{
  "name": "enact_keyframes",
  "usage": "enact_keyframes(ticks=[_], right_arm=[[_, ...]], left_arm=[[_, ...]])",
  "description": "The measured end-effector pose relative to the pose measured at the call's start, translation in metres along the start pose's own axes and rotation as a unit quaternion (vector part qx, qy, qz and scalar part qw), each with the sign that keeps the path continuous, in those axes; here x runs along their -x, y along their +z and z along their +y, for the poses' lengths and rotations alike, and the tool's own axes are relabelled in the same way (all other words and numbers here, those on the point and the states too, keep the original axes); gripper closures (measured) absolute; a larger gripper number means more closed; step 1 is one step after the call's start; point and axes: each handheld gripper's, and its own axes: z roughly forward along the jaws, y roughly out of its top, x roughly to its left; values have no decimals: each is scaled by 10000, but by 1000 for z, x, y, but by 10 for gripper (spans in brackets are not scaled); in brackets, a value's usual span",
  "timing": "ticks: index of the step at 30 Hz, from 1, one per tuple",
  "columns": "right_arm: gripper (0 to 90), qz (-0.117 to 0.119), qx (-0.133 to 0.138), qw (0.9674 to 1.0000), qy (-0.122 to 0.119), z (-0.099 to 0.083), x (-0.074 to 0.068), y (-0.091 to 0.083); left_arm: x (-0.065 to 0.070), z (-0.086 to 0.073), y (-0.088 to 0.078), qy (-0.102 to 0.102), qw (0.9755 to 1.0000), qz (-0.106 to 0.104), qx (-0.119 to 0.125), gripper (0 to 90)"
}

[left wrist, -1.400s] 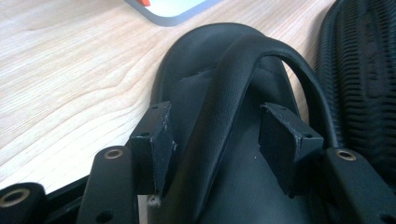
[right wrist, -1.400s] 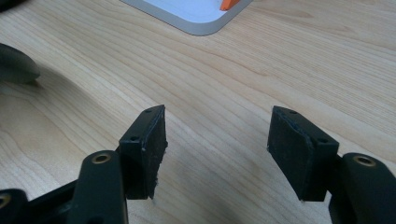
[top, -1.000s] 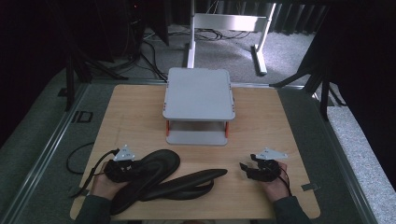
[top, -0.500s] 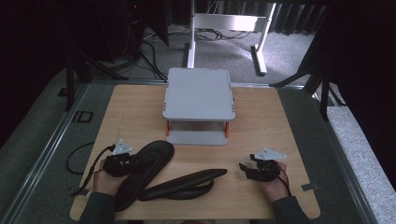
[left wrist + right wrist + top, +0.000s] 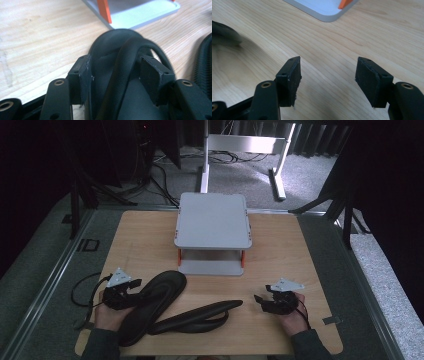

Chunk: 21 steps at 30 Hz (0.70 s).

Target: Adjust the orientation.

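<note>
Though unpinched, sandal strap (image 5: 125,75) between jaws.

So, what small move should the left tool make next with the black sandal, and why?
Probably draw the left tool straight back off the black rubber flip-flop sandal. Its jaws have just been opening, and the sandal's strap stands between the pads with gaps on both sides. The sandal lies flat on the light wooden table, so it seems set down.
</note>
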Motion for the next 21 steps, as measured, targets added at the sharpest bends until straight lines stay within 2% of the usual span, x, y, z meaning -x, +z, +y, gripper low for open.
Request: enact_keyframes(ticks=[6, 8, 9, 10, 12, 15, 16, 17, 18, 20, 21], right_arm=[[370, 131, 169, 9996, -183, 9, -13, -12], [370, 159, 198, 9994, -214, 11, -15, -14], [369, 269, 283, 9989, -266, 14, -20, -19], [369, 269, 283, 9989, -266, 14, -20, -19], [369, 437, 350, 9979, -327, 15, -25, -23], [366, 508, 357, 9973, -399, 14, -29, -27], [365, 553, 351, 9970, -418, 14, -30, -28], [362, 598, 358, 9965, -463, 14, -31, -29], [361, 665, 364, 9960, -468, 14, -33, -29], [361, 738, 376, 9953, -498, 13, -34, -30], [349, 876, 400, 9938, -548, 13, -37, -29]], left_arm=[[11, 1, -27, 182, 9996, -73, 221, 419], [11, 1, -27, 182, 9996, -73, 221, 417], [20, -4, -45, 365, 9988, -108, 294, 417], [20, -4, -45, 365, 9988, -108, 294, 417], [29, -9, -57, 550, 9979, -157, 301, 417], [35, -11, -63, 654, 9973, -200, 284, 417], [42, -13, -69, 758, 9961, -325, 315, 417], [42, -13, -69, 758, 9961, -325, 315, 416], [49, -15, -73, 847, 9949, -426, 340, 416], [49, -15, -73, 847, 9949, -426, 340, 413], [59, -18, -77, 986, 9929, -591, 307, 409]])
